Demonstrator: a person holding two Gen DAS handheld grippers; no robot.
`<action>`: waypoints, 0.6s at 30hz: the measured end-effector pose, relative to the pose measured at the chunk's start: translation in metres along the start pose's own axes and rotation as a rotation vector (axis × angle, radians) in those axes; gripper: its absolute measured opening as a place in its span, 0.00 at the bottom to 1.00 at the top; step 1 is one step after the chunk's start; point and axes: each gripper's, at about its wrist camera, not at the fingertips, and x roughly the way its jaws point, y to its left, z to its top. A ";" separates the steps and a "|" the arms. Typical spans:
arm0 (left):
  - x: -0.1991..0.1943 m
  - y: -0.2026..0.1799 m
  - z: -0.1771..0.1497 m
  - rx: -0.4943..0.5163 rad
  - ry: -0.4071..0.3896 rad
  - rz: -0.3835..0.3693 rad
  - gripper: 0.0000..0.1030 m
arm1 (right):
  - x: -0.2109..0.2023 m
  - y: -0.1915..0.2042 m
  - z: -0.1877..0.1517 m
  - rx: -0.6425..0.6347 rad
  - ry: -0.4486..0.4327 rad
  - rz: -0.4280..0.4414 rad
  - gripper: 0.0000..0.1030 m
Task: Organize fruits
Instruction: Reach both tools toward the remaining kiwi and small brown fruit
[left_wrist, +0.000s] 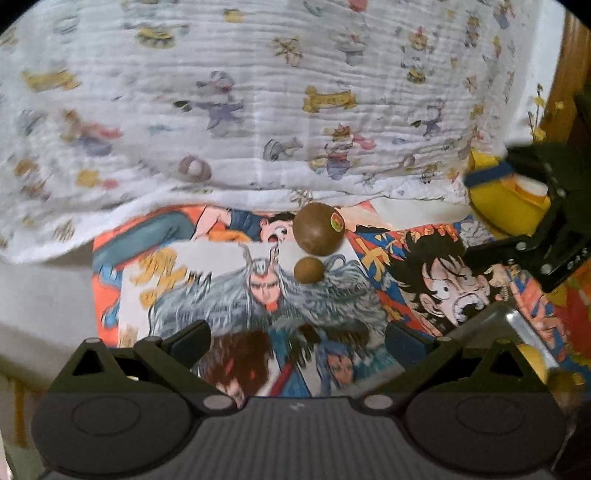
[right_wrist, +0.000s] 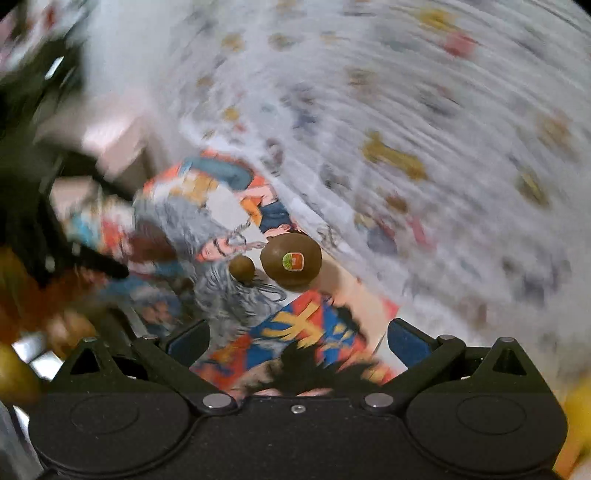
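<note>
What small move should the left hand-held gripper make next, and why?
Probably ease forward toward the small brown fruit. The left hand-held gripper is open and empty, and that fruit lies straight ahead on the comic-print mat, with the stickered kiwi just beyond it.

Left gripper is held low with both fingers spread wide apart, nothing between them. Right gripper is likewise spread wide and empty, its camera view heavily motion-blurred.

Blanket: smeared by motion, upper right of right view.
Yellow object: cut off, lower right edge.
</note>
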 end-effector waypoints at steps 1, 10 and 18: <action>0.005 0.000 0.002 0.018 0.000 0.000 0.99 | 0.008 0.001 0.003 -0.068 0.006 0.004 0.98; 0.050 -0.001 0.016 0.130 -0.008 -0.028 0.97 | 0.071 0.009 0.028 -0.452 0.043 0.079 0.88; 0.078 -0.003 0.016 0.215 -0.007 -0.049 0.80 | 0.103 0.009 0.042 -0.630 0.078 0.096 0.81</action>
